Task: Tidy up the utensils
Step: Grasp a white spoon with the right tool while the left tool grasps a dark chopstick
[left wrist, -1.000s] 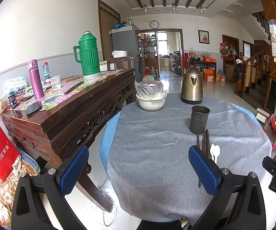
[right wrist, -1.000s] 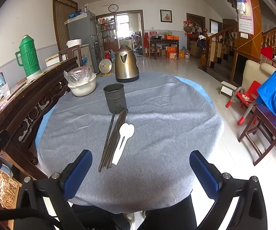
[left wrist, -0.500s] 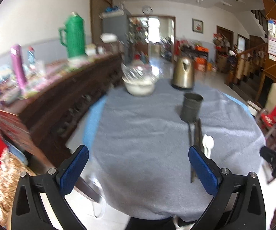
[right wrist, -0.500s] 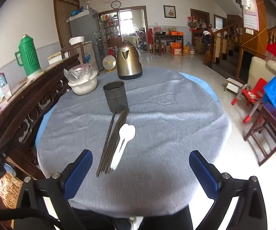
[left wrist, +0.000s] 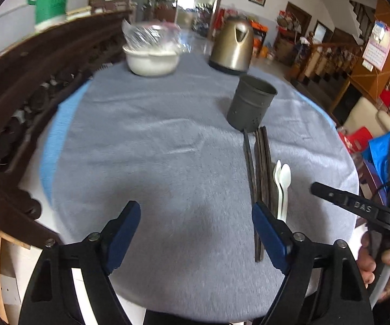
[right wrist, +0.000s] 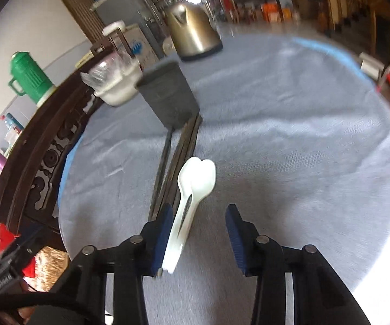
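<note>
Two grippers over the table, both closing.
Your right gripper straddles the spoons, pads not yet pressing; your left gripper holds nothing. Chopsticks lie beside the spoons, below the cup.

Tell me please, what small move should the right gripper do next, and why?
Probably shift slightly toward the spoons' side and let the closing jaws meet on the white spoons. The right gripper already has their handles between its jaws, beside one pad, but nothing is clamped yet. The spoons and the dark chopsticks lie flat on the grey cloth, and the holder cup stands upright just beyond them.
</note>
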{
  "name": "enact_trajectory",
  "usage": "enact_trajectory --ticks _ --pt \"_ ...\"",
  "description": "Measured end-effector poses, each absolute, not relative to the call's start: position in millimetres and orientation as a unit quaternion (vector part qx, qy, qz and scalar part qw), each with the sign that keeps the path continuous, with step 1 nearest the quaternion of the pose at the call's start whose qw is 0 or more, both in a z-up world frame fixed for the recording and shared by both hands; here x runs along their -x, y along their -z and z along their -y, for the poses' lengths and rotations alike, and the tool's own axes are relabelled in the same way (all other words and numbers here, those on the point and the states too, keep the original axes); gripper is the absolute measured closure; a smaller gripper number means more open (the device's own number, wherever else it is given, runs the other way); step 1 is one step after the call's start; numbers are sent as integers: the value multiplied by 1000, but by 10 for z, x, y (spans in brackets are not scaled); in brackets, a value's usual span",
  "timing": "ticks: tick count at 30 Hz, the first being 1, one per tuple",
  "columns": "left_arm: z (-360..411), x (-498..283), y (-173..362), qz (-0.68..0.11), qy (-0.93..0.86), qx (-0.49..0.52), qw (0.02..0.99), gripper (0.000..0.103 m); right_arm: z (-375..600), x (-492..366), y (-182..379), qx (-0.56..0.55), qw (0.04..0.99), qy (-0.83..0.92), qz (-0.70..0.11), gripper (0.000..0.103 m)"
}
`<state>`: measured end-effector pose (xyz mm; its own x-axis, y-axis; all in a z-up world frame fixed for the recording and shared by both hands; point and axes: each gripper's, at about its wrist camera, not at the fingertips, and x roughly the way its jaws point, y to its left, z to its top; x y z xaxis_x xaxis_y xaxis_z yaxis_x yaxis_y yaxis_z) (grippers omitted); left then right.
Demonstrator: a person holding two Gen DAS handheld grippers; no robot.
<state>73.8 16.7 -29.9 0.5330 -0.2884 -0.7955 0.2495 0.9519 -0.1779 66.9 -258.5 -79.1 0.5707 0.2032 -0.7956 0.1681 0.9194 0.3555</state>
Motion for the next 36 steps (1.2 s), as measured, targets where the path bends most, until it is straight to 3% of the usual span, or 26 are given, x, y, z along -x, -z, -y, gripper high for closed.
enact_trajectory --ticks 7,13,15,17,22,36 --pt "49 -1309 485 -488 182 12 854 18 2604 -1153 1174 -228 830 -14 -509 56" --pt "249 -1679 623 -514 201 17 834 18 2480 -1302 1194 -169 835 -11 -524 55" --pt "329 -1779 682 -523 202 14 828 18 2445 -1324 1189 -144 839 -11 -524 68" --pt "396 -1841 739 -529 204 8 824 18 2438 -1351 1184 -127 843 -13 -523 69" --pt "651 -2004 857 -547 213 -16 809 30 2602 -1396 1160 -112 848 5 -518 70" --pt "1080 -2370 1011 -563 214 -40 797 36 3110 -1432 1122 -160 848 8 -506 70"
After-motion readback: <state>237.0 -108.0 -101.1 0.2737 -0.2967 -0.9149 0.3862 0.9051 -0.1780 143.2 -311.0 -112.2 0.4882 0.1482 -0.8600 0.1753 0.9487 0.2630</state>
